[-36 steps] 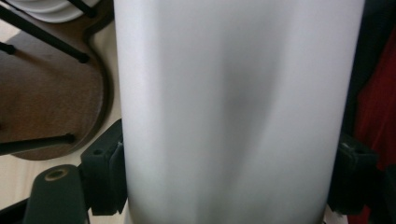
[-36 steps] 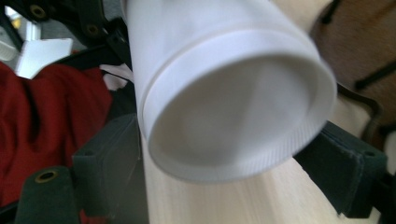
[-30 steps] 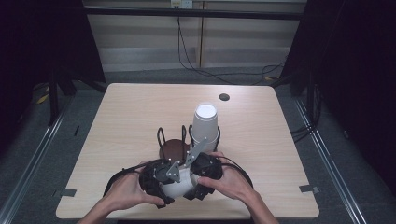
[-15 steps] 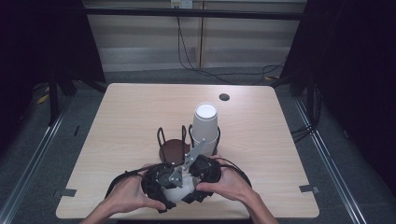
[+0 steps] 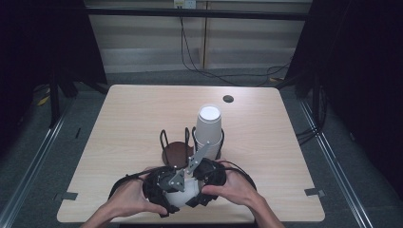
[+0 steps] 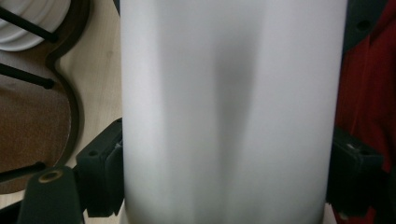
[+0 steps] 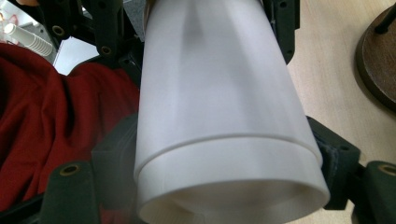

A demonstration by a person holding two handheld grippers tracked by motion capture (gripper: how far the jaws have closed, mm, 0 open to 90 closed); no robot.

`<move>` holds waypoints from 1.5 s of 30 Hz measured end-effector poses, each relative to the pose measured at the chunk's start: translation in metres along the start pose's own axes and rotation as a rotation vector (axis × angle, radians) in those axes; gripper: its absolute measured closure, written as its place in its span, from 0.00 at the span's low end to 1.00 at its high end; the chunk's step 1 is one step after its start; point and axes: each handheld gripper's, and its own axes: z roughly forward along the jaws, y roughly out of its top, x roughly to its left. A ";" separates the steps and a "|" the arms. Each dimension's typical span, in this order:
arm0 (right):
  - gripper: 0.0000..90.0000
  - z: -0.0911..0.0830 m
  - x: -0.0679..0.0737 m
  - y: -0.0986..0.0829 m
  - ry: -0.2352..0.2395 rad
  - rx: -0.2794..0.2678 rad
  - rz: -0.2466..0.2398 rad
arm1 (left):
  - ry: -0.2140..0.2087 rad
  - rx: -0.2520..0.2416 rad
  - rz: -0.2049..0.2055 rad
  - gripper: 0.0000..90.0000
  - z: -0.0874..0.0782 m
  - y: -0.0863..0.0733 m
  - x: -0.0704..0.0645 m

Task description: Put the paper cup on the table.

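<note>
Nested white paper cups (image 5: 183, 194) lie sideways between my two grippers near the table's front edge. My left gripper (image 5: 164, 186) is shut on the narrower end; in the left gripper view the cup wall (image 6: 229, 112) is pressed by both black jaws. My right gripper (image 5: 207, 176) is shut on the wide rim end. In the right gripper view the cups (image 7: 219, 107) show a step where one cup sits inside the other, and the open rim faces the camera. The left gripper's black frame (image 7: 105, 28) clamps the far end there.
Just behind the grippers, a black wire rack on a brown round base (image 5: 176, 153) holds a stack of upside-down white cups (image 5: 209, 124) in its right ring. A dark round grommet (image 5: 228, 99) sits far right on the table. A red garment (image 7: 51, 116) lies below the front edge.
Both hands have drawn the cups slightly toward the front edge. Both grippers still hold them.
</note>
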 end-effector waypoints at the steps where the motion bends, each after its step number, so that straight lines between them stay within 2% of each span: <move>1: 0.27 0.000 0.000 0.000 0.002 0.002 0.001 | 0.000 -0.017 -0.012 0.18 0.001 -0.001 -0.001; 4: 0.27 -0.001 -0.001 -0.001 0.010 0.006 0.010 | 0.001 -0.036 -0.017 0.17 0.000 -0.001 -0.001; 6: 0.27 -0.001 -0.001 -0.001 0.004 0.006 0.010 | -0.010 -0.071 -0.048 0.17 -0.001 -0.003 0.000; 7: 0.27 -0.001 -0.001 -0.001 0.005 0.001 0.002 | -0.012 -0.083 -0.035 0.17 -0.002 -0.004 0.001; 9: 0.27 -0.002 -0.001 -0.001 0.000 0.005 0.006 | -0.013 -0.109 -0.045 0.17 -0.003 -0.006 0.002; 11: 0.27 -0.002 -0.001 0.000 0.002 -0.002 0.006 | -0.018 -0.121 -0.027 0.17 -0.004 -0.008 0.003; 12: 0.27 -0.002 -0.001 -0.001 0.003 0.000 0.006 | -0.026 -0.129 -0.049 0.17 -0.004 -0.009 0.003; 14: 0.27 -0.002 -0.001 -0.001 -0.006 0.012 0.014 | -0.025 -0.148 -0.059 0.17 -0.003 -0.011 0.005; 18: 0.27 -0.001 -0.001 -0.001 -0.024 0.007 0.002 | -0.015 -0.181 -0.036 0.17 -0.004 -0.014 0.007; 21: 0.27 -0.001 0.001 -0.001 -0.043 0.005 -0.016 | -0.033 -0.211 -0.044 0.16 -0.008 -0.017 0.009; 22: 0.27 -0.001 0.001 -0.001 -0.043 0.005 -0.012 | -0.030 -0.224 -0.051 0.17 -0.009 -0.018 0.010; 25: 0.27 -0.001 -0.002 -0.003 -0.046 0.000 -0.015 | -0.042 -0.319 -0.075 0.17 -0.017 -0.022 0.013; 27: 0.27 -0.002 -0.003 -0.005 -0.053 -0.006 -0.002 | -0.036 -0.326 -0.077 0.17 -0.021 -0.025 0.015; 30: 0.27 -0.006 -0.003 -0.006 -0.076 -0.022 -0.001 | -0.019 -0.365 -0.088 0.17 -0.025 -0.028 0.017; 33: 0.27 -0.008 -0.003 -0.008 -0.082 -0.029 0.011 | 0.044 -0.432 -0.127 0.17 -0.032 -0.032 0.017; 35: 0.27 -0.010 -0.005 -0.011 -0.090 -0.033 0.027 | 0.045 -0.463 -0.153 0.17 -0.035 -0.035 0.018; 38: 0.27 -0.014 -0.009 -0.016 -0.094 -0.046 0.047 | 0.078 -0.488 -0.171 0.17 -0.041 -0.041 0.019; 43: 0.27 -0.019 -0.007 -0.021 -0.109 -0.058 0.053 | 0.098 -0.511 -0.224 0.18 -0.044 -0.053 0.019; 45: 0.27 -0.019 -0.007 -0.021 -0.114 -0.067 0.055 | 0.091 -0.544 -0.253 0.17 -0.043 -0.058 0.018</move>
